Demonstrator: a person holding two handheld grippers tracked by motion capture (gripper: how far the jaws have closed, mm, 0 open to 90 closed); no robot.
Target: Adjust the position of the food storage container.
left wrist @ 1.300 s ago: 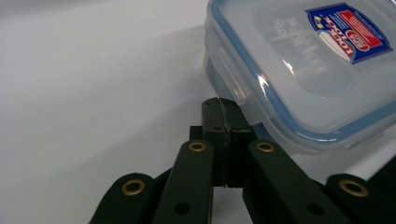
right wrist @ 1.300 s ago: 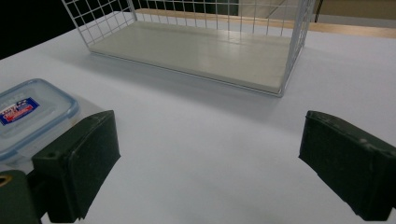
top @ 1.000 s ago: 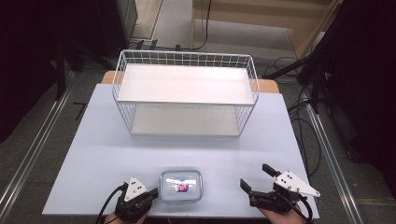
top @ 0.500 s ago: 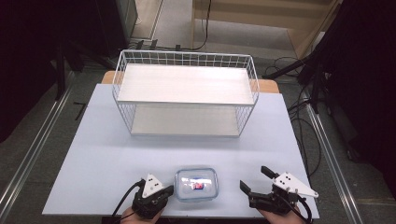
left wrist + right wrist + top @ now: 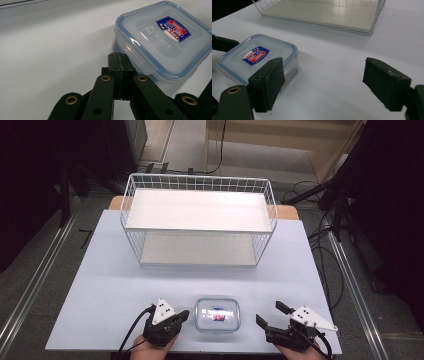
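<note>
A clear plastic food container [image 5: 217,315] with a blue-rimmed lid and a red and blue label lies flat near the table's front edge. My left gripper [image 5: 183,315] is just left of it, shut on nothing. In the left gripper view its closed tip [image 5: 119,58] touches the container [image 5: 162,37] at the side latch. To the right of the box my right gripper [image 5: 270,314] stands open and a little apart from it. In the right gripper view the container [image 5: 259,57] lies beside the left pad [image 5: 270,80], outside the gap of the gripper [image 5: 324,81].
A white wire rack [image 5: 198,222] with two shelves stands at the back middle of the pale blue table [image 5: 100,285]; its lower shelf [image 5: 324,12] faces me. Bare tabletop lies between rack and container. The front table edge is just below both hands.
The left gripper has moved right with its shut tip against the container, and the container has slid right towards the right gripper. The right gripper has stayed in place.
</note>
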